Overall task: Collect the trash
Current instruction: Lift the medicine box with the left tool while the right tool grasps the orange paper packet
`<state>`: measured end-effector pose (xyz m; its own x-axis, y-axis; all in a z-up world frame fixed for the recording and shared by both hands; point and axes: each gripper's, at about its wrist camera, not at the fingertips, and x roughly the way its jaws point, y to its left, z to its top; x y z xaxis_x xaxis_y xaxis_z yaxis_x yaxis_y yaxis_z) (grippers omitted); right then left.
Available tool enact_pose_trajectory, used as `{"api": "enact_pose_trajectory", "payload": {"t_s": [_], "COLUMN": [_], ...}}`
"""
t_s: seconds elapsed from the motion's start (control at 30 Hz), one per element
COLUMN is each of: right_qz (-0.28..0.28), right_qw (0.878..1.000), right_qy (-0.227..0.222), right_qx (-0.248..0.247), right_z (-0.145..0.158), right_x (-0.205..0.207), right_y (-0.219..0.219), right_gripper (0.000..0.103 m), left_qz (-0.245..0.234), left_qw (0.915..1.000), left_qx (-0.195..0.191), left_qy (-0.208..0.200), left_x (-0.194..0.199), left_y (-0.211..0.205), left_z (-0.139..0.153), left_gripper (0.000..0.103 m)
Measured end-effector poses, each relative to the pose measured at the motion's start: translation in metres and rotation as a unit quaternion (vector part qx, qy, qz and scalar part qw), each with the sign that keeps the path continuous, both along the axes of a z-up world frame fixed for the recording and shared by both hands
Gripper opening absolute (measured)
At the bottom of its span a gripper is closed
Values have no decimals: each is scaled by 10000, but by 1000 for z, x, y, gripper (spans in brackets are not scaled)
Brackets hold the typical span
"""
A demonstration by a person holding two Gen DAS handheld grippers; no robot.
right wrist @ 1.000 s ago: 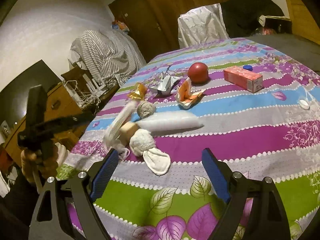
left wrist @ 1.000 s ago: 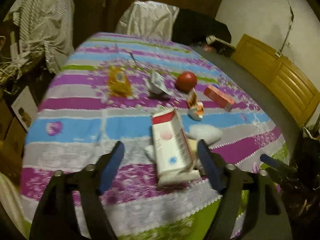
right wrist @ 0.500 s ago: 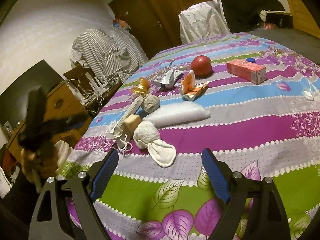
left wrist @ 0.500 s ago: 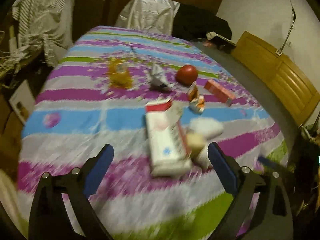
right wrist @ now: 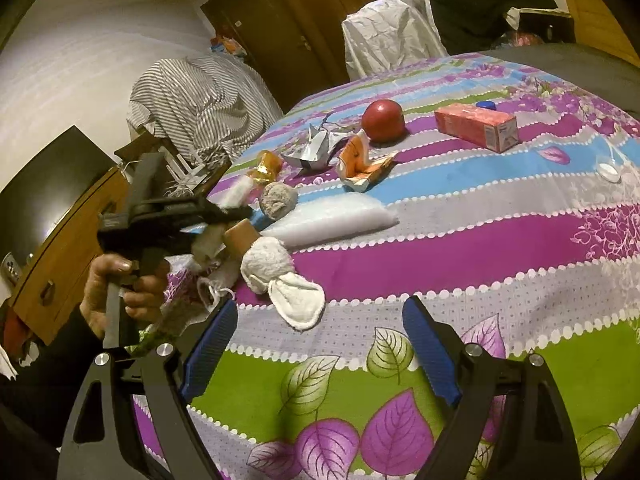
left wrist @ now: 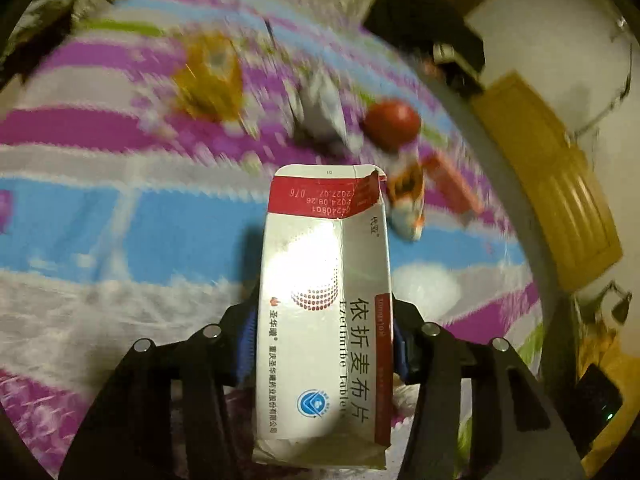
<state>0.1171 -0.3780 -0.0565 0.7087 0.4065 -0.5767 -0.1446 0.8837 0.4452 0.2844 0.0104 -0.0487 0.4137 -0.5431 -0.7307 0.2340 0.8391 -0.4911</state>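
Left gripper [left wrist: 323,344]: jaws closing, blue pads against both sides of white-and-red medicine box [left wrist: 324,300], box lengthwise between them above striped tablecloth [left wrist: 120,240]. Right gripper [right wrist: 320,344]: jaws spread wide, nothing between, hovers over tablecloth edge beside white cloth pad [right wrist: 298,300].

striped cloth [right wrist: 196,92] drapes beside a wooden door [right wrist: 320,8].

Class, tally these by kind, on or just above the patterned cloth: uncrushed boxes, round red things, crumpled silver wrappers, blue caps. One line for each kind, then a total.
Uncrushed boxes: 2 (white medicine box, pink box)
Round red things: 1 (red ball)
Crumpled silver wrappers: 1 (silver wrapper)
Blue caps: 1 (blue cap)
Total: 5
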Motion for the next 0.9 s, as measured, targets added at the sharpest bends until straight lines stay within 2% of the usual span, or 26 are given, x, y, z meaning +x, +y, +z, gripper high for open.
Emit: {"api": "enact_pose_trajectory", "payload": {"t_s": [0.07, 0.13, 0.17, 0.27, 0.33, 0.37, 0.43, 0.53, 0.57, 0.6, 0.63, 0.7, 0.77, 0.8, 0.9], "right_qz": [17, 15, -2, -22, -38, -63, -63, -74, -158, -181, -208, -452, -586, -630, -924], "right_qw": [10000, 9998, 9996, 9985, 9976, 9970, 9962, 9945, 9942, 9944, 9944, 9918, 9895, 9897, 9849], "right_qy": [-59, -159, -202, -386, -460, -474, -490, -495, -457, -381, -305, -25, 370, 539, 951], "right_qx": [-26, -115, -174, -386, -509, -606, -720, -919, -964, -971, -992, -1191, -1271, -1166, -1111], "right_z": [5, 13, 18, 35, 43, 47, 53, 63, 64, 61, 59, 43, 23, 14, -9], "right_x": [1, 5, 8, 23, 36, 48, 71, 107, 123, 136, 144, 173, 201, 214, 241], "right_y": [1, 3, 5, 9, 12, 14, 20, 32, 34, 35, 35, 37, 41, 43, 44], "right_gripper": [84, 84, 84, 80, 77, 74, 69, 65, 65, 65, 65, 65, 66, 70, 74], "left_qz": [175, 391, 441, 622, 714, 793, 836, 863, 910, 936, 971, 1017, 1190, 1237, 1391], "left_qw": [9994, 9972, 9960, 9891, 9809, 9726, 9627, 9514, 9427, 9382, 9351, 9361, 9297, 9286, 9338], "left_qx": [-128, 16, 150, 950, 1553, 1983, 2427, 2880, 3151, 3279, 3367, 3343, 3432, 3441, 3234], "left_qy": [-278, -640, -765, -938, -924, -919, -852, -669, -609, -589, -526, -394, -611, -637, -634], "left_x": [-12, -34, -45, -86, -111, -123, -132, -135, -132, -130, -126, -121, -120, -121, -122], "left_y": [15, 30, 34, 49, 55, 57, 62, 70, 68, 69, 72, 75, 74, 76, 83], "left_z": [22, 49, 58, 73, 68, 62, 51, 28, 17, 10, 2, -12, -12, -12, -13], "left_gripper": [50, 50, 50, 50, 51, 51, 51, 52, 53, 54, 57, 61, 75, 76, 81]}}
